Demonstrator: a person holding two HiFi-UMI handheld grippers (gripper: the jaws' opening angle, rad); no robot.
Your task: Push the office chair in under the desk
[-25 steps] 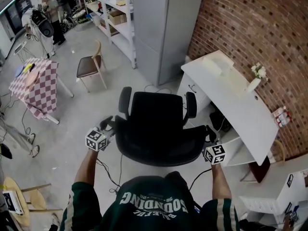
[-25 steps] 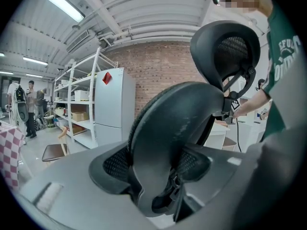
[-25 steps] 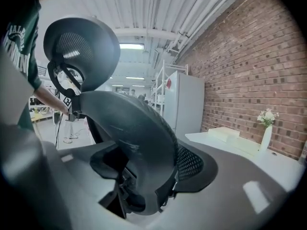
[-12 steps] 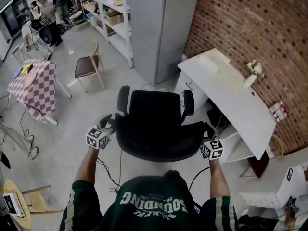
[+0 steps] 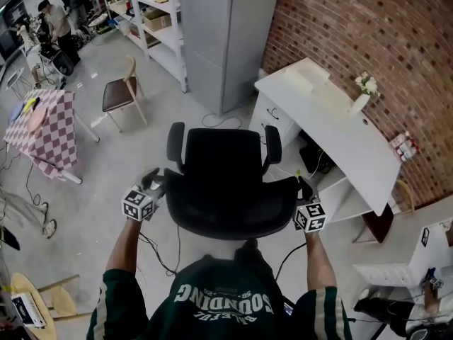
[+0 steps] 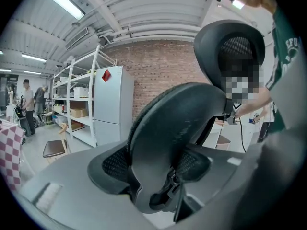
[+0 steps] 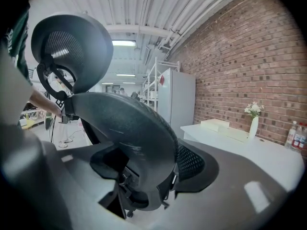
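The black office chair (image 5: pixel 219 183) stands on the grey floor with its seat facing away from me. The white desk (image 5: pixel 333 140) lies to its right along the brick wall. My left gripper (image 5: pixel 152 184) clasps the left edge of the backrest (image 6: pixel 177 128), which fills the gap between its jaws (image 6: pixel 153 176). My right gripper (image 5: pixel 303 192) is shut on the right edge of the backrest (image 7: pixel 124 128) in the same way (image 7: pixel 144 176). The headrest (image 6: pixel 230 47) rises above the backrest.
A grey fridge (image 5: pixel 219 34) and white shelves (image 5: pixel 152 20) stand beyond the chair. A wooden chair (image 5: pixel 117 94) and a checkered table (image 5: pixel 39 126) are at the left, with people far back. A vase of flowers (image 5: pixel 361 98) stands on the desk. Cables trail on the floor.
The chair has rolled a little forward with me and both grippers behind it. Both grips on the backrest are unchanged.
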